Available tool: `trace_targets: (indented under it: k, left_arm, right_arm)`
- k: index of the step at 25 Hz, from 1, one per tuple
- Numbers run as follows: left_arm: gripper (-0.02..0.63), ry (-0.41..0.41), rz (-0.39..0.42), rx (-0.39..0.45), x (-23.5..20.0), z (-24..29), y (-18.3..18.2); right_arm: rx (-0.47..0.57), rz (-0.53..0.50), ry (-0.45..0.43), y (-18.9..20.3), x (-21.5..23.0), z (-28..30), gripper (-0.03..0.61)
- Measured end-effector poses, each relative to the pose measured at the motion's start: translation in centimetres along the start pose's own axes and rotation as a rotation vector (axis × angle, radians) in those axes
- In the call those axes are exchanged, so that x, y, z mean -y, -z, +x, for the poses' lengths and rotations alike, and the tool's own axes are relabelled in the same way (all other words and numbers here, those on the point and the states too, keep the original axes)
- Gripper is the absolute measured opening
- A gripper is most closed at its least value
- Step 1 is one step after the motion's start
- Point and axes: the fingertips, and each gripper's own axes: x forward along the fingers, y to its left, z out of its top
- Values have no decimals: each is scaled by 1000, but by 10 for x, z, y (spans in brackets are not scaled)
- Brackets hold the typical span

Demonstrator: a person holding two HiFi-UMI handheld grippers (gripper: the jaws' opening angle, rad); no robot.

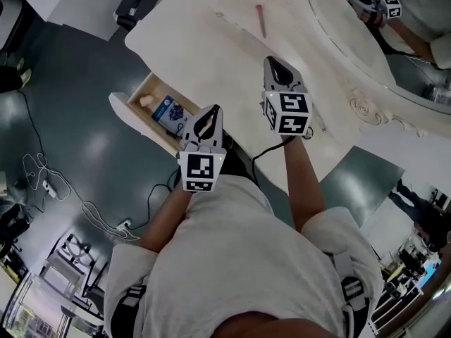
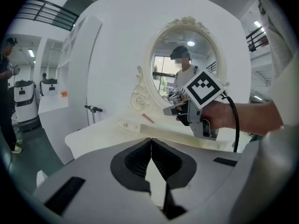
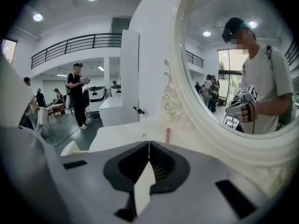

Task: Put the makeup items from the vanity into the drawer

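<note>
A pink makeup stick (image 1: 261, 20) lies on the white vanity top (image 1: 204, 55) near the mirror; it also shows in the left gripper view (image 2: 148, 118) and the right gripper view (image 3: 167, 135). A small pale item (image 1: 220, 14) lies to its left. The drawer (image 1: 134, 98) stands open at the vanity's left side, holding a blue box (image 1: 169, 111) and a cream item (image 1: 146, 101). My left gripper (image 1: 211, 109) (image 2: 151, 140) hovers by the drawer, shut and empty. My right gripper (image 1: 271, 60) (image 3: 149, 143) is over the vanity top short of the stick, shut and empty.
The oval mirror (image 1: 380, 41) with its ornate white frame (image 3: 175, 101) rises behind the vanity top. Cables (image 1: 63, 196) trail on the grey floor to the left. A person (image 3: 77, 94) stands in the background hall, beside white cabinets (image 3: 112, 108).
</note>
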Motion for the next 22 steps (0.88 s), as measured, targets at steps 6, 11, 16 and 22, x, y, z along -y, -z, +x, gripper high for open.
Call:
trace_targets:
  k: [6,11,16,22]
  left_arm:
    - [6,16,-48,-34,-14,30,6]
    - [6,75,-50,-83,-12,60,16]
    - [7,111,-47,-106,-17,86,19]
    - [6,137,-41,-115,-22,110,24]
  right_arm:
    - [-54,-27,21,5,4,32,15]
    - [-86,-30,67,12,17,50,15]
    - [-115,-14,88,14,29,71,15]
    - [-172,-12,105,20,42,92,17]
